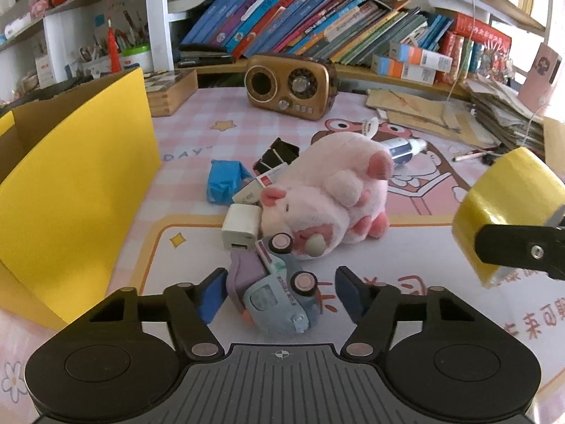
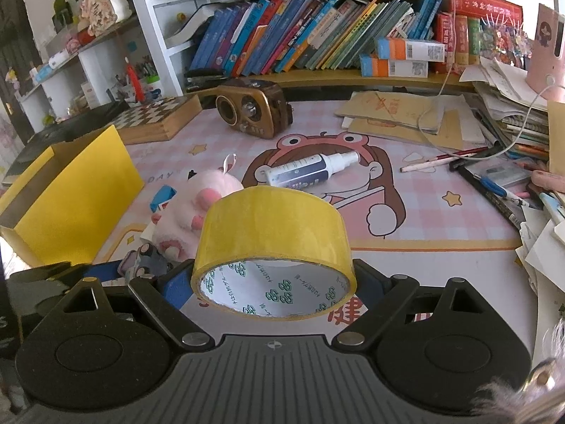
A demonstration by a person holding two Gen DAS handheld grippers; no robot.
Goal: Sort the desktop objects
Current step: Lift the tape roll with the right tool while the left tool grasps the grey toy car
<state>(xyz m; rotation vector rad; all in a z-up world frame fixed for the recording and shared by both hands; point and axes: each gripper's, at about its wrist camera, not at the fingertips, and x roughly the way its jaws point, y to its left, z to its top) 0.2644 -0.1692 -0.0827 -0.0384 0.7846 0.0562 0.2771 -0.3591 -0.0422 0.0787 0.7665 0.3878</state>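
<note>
Holding a roll of yellow tape point(image 2: 273, 243), right gripper point(image 2: 273, 282) has its blue pads pressed on both sides of the roll, lifted above the desk mat point(image 2: 423, 265); same roll shows at right edge of left view point(image 1: 501, 212)

Left gripper point(image 1: 279, 295): fingers apart, blue pads point(image 1: 212, 295) either side of a toy car point(image 1: 275, 293), not touching it. Car lies on its side on the mat, pink wheels up

Items near car:
- pink plush pig point(image 1: 328, 194), on its side, snout touching car's upper wheel
- white charger block point(image 1: 240, 231), just beside pig's head, touching car's far end
- blue packet point(image 1: 226, 180), behind charger
- black binder clips point(image 1: 277, 157), behind pig w/ a small white box point(image 1: 259, 185) in front

Other:
- spray bottle point(image 2: 310, 171), lying flat mid-mat, well apart from tape
- yellow cardboard box point(image 1: 70, 190), left side, open top
- brown radio point(image 1: 289, 86), back of desk
- chessboard box point(image 2: 155, 120), left of radio
- books point(image 2: 300, 35) on shelf behind
- pens & papers point(image 2: 494, 176) at right edge
</note>
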